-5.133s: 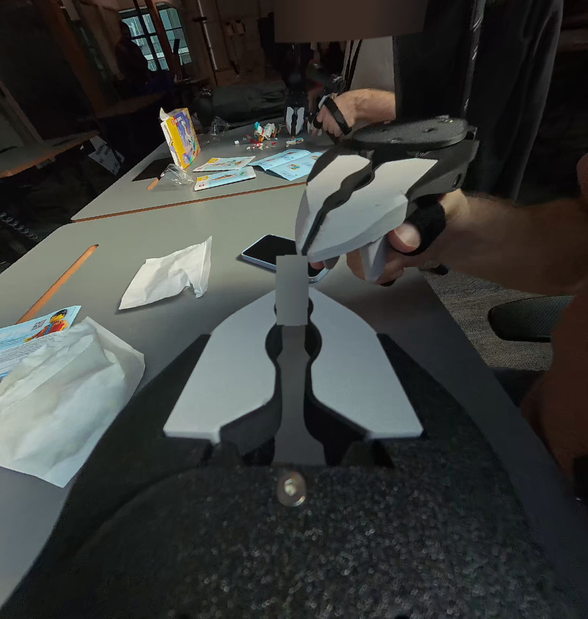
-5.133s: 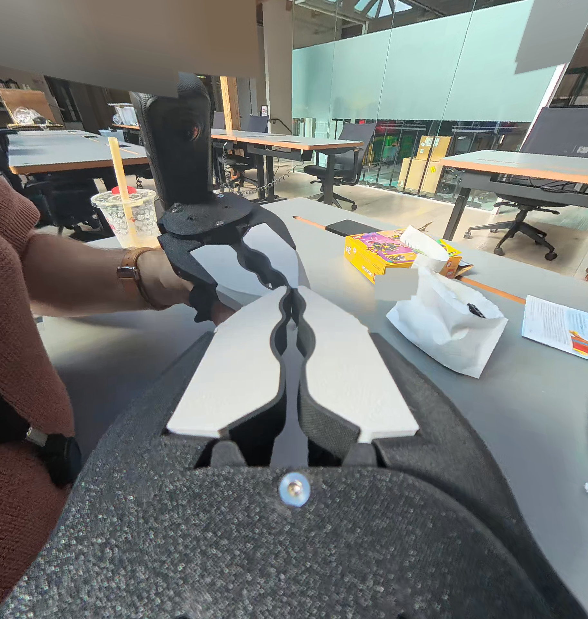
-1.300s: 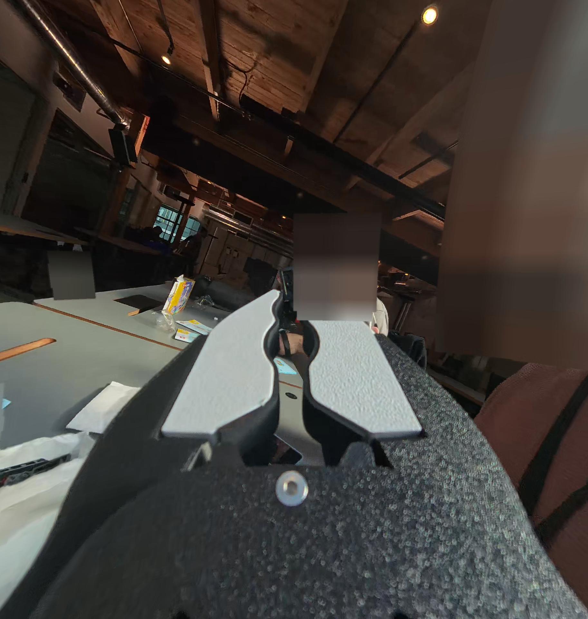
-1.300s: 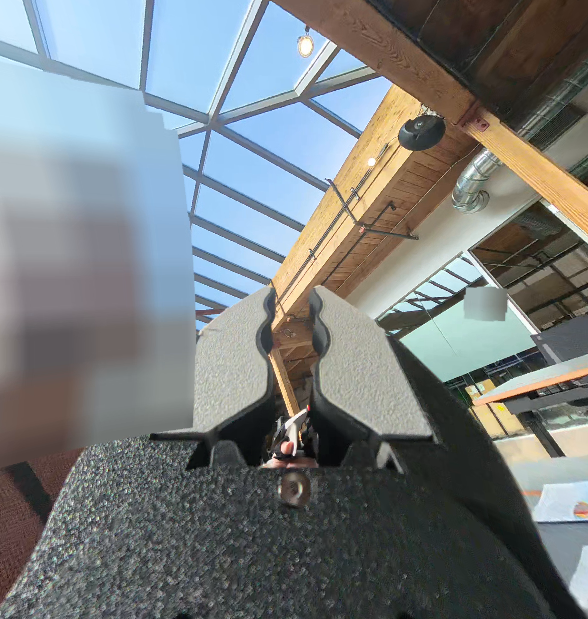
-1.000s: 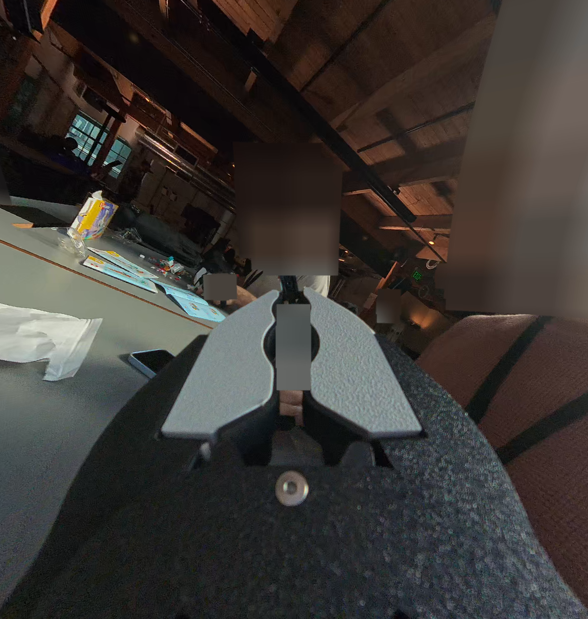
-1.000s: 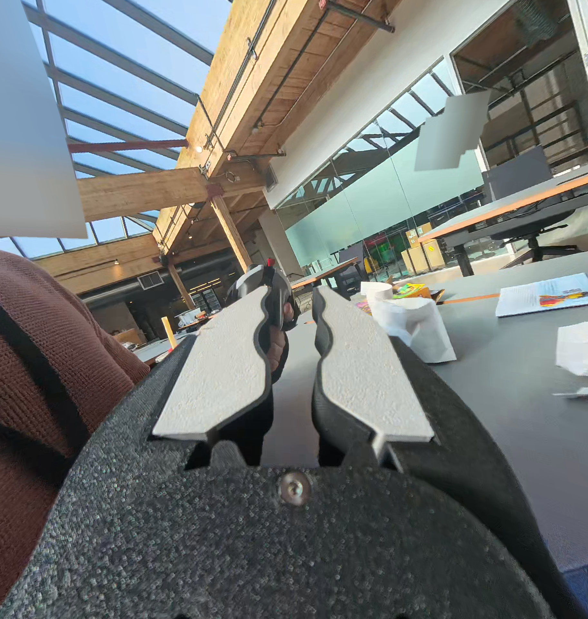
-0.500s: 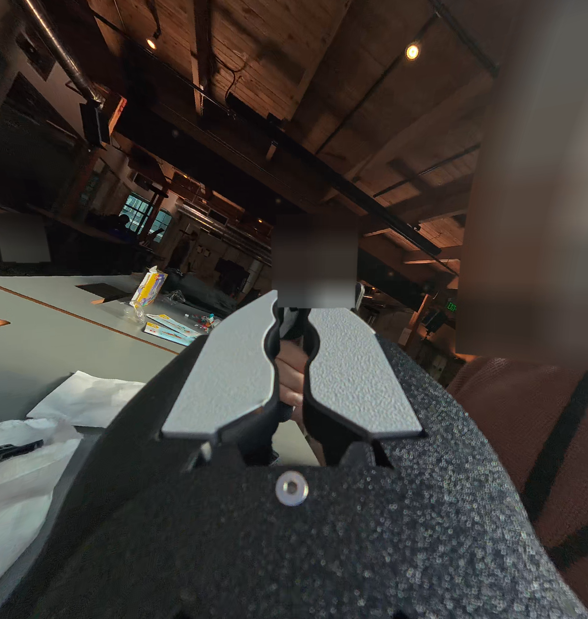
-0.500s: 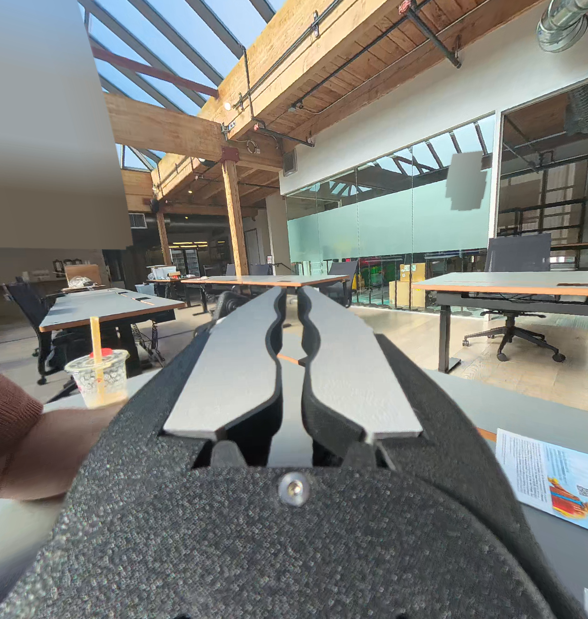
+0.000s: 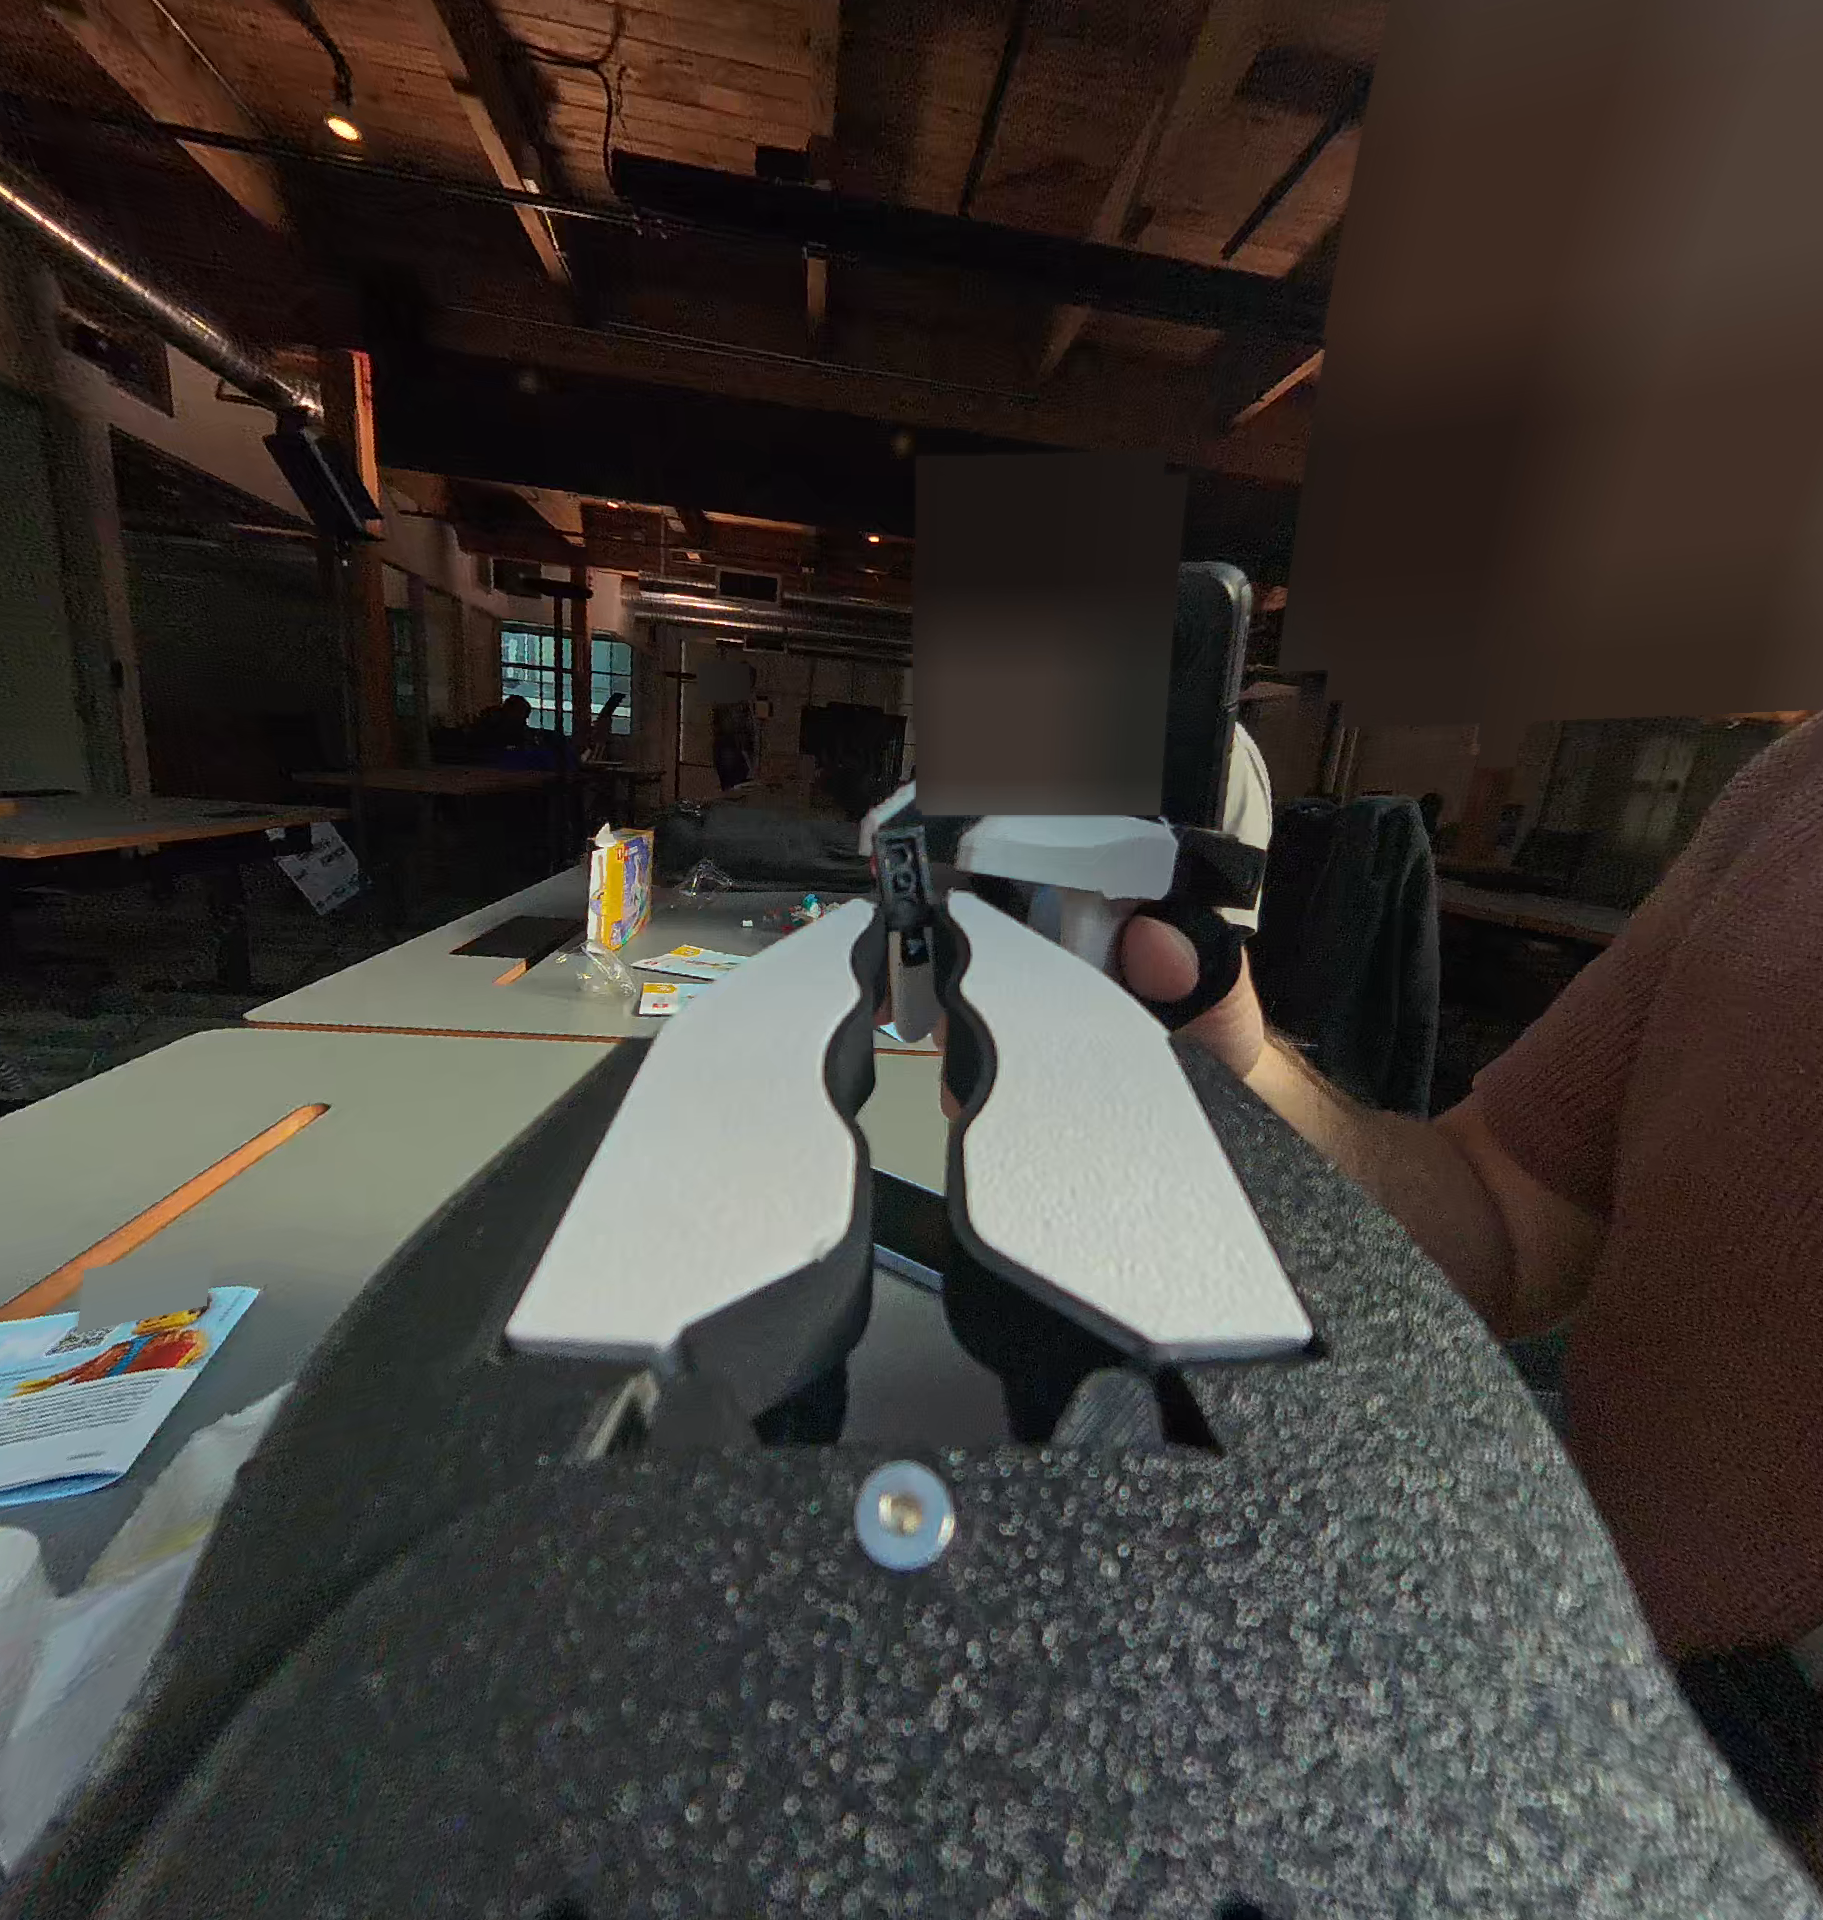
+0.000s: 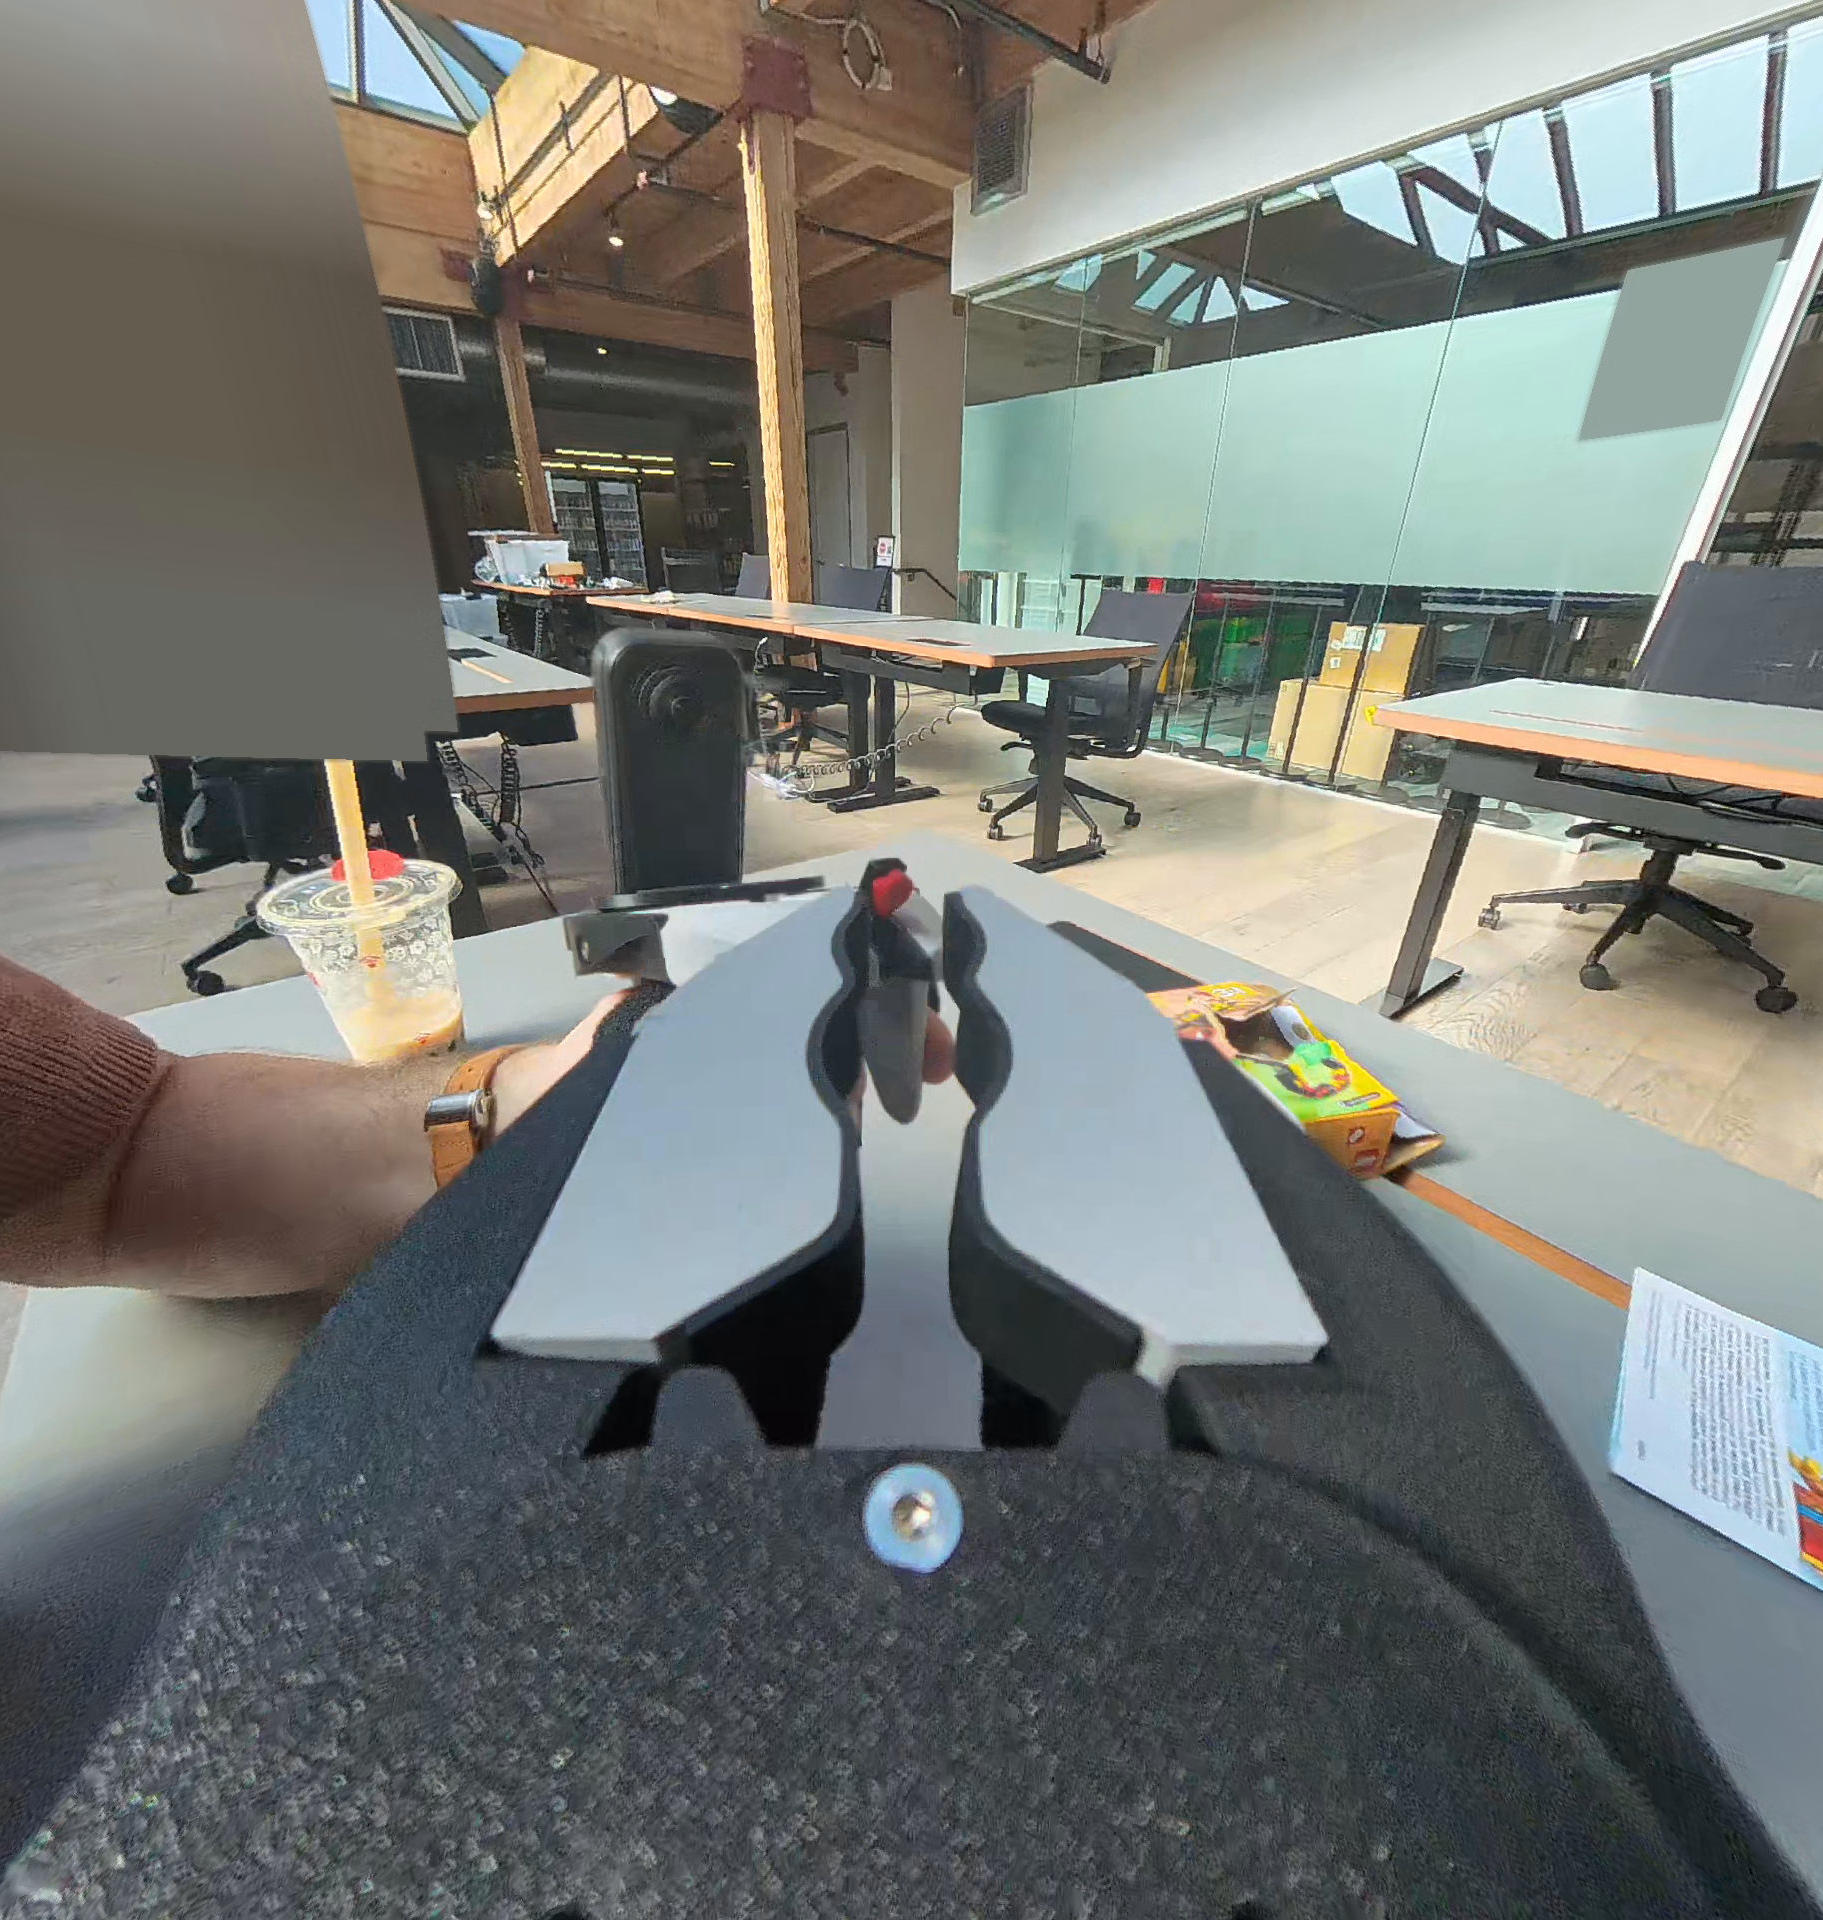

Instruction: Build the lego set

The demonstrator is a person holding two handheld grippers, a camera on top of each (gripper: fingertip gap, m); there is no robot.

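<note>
Grey-black lego piece [image 9: 905,935] with a red tip [image 10: 891,890] held in the air between both grippers, above the grey table [image 10: 1655,1236]. Left gripper [image 9: 907,914] and right gripper [image 10: 899,914] each nearly closed on it; instruction booklet [image 10: 1759,1455] lies nearby.

Both views have swung level. The two-fingered grey left gripper [image 9: 909,935] now faces the right gripper [image 10: 902,914] (tips nearly meeting). A small black-and-grey lego piece [image 9: 907,935] shows between them.
</note>
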